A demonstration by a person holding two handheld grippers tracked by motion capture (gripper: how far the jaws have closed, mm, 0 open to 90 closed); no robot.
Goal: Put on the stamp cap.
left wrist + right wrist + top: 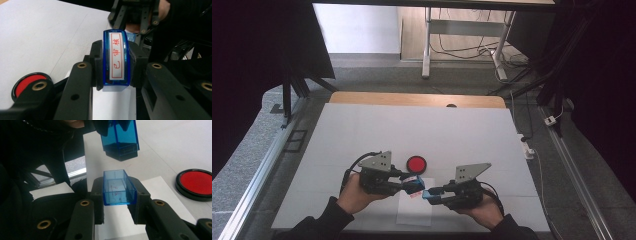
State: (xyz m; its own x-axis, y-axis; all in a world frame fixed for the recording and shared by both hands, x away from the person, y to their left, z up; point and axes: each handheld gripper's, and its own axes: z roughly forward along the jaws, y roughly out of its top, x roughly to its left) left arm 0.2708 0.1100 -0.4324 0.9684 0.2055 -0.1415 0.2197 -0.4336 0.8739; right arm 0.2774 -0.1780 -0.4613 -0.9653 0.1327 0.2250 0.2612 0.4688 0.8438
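Clearly the stamp and its cover are apart now, so the step in hand looks like inking and pressing. At the left, the left tool (408,184) is clamped on the blue stamp (116,60), held above the white surface (362,130) with its red-lettered label facing the left gripper view. Just beyond it sits the red ink pad (416,163), uncovered. Below lies a sheet of paper (414,212), the likely target. At the right, the right tool (430,194) grips the empty blue cap (118,187), near the stamp but not touching. Keep the stamp face level, and hold the cap aside.
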